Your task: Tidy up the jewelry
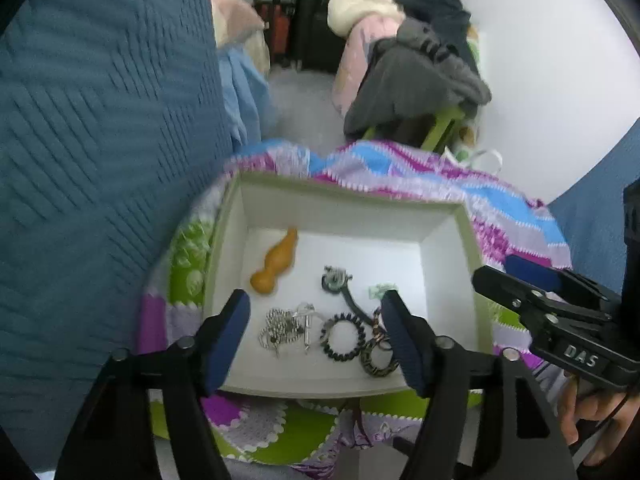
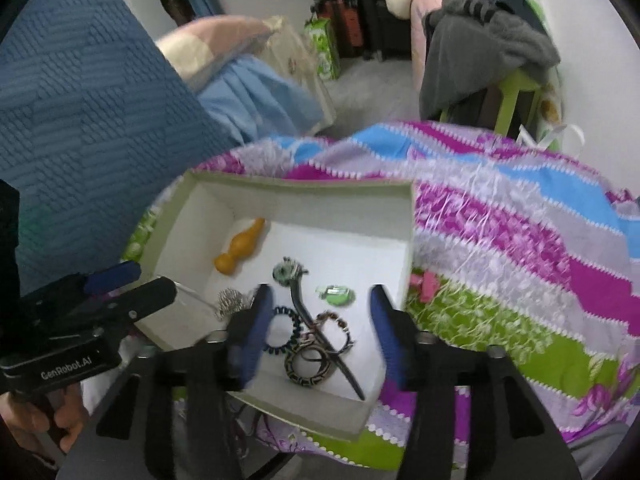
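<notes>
A shallow white box (image 1: 444,216) (image 2: 404,240) sits on a patterned cloth. It holds an orange gourd-shaped piece (image 1: 276,262) (image 2: 240,246), a silver chain (image 1: 280,330) (image 2: 231,301), a black coil hair tie (image 1: 343,336) (image 2: 289,330), a dark hair stick with a beaded head (image 1: 340,284) (image 2: 298,294), a green gem (image 2: 336,294), a patterned ring (image 1: 376,358) (image 2: 308,364) and a beaded bracelet (image 2: 340,328). My left gripper (image 1: 316,340) is open and empty over the box's near side. My right gripper (image 2: 320,332) is open and empty over the ring and hair stick.
The cloth (image 2: 520,240) is purple, blue and green and covers a small round table. A blue quilted bed (image 1: 100,140) lies to the left. A chair piled with clothes (image 1: 420,72) stands behind. A pink item (image 2: 426,284) lies on the cloth right of the box.
</notes>
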Demonstrator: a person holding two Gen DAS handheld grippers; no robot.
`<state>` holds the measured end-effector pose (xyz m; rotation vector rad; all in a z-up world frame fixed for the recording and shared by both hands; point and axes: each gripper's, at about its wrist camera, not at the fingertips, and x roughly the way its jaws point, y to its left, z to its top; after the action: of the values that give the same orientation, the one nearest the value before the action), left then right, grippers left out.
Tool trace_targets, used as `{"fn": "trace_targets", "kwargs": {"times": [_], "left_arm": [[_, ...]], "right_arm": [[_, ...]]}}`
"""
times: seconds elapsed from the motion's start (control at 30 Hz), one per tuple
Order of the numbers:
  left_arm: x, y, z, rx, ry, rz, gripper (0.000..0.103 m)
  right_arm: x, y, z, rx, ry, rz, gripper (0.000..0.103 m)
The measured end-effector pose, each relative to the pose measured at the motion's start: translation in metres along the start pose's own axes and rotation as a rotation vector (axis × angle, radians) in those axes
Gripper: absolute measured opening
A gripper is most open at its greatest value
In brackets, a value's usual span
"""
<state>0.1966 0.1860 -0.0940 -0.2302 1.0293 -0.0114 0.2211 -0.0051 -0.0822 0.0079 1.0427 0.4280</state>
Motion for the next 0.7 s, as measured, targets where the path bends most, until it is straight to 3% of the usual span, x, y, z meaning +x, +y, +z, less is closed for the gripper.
{"fn": "trace_targets", "kwargs": {"times": [0.1,0.27,0.5,0.7], "left_arm": [[-0.025,-0.005,0.008,0.012,-0.044,0.007,0.078],[-0.076,-0.016,0.02,0.033,-0.13,0.018,0.081],[-0.153,-0.038,0.023,0.072,-0.233,0.006,0.082],[-0.211,-0.055,0.016,0.08,-0.327,0.004,0.087]], "right_arm": [[-0.026,0.002,0.009,-0.006,-0.053,-0.008,0.077],[-0.075,0.007,0.025,-0.029,-0.144,-0.007,0.079],[-0.155,0.015,0.034,-0.035,-0.296,0.005,0.103],[-0.213,0.025,0.031,-0.055,-0.39,-0.003,0.103]]}}
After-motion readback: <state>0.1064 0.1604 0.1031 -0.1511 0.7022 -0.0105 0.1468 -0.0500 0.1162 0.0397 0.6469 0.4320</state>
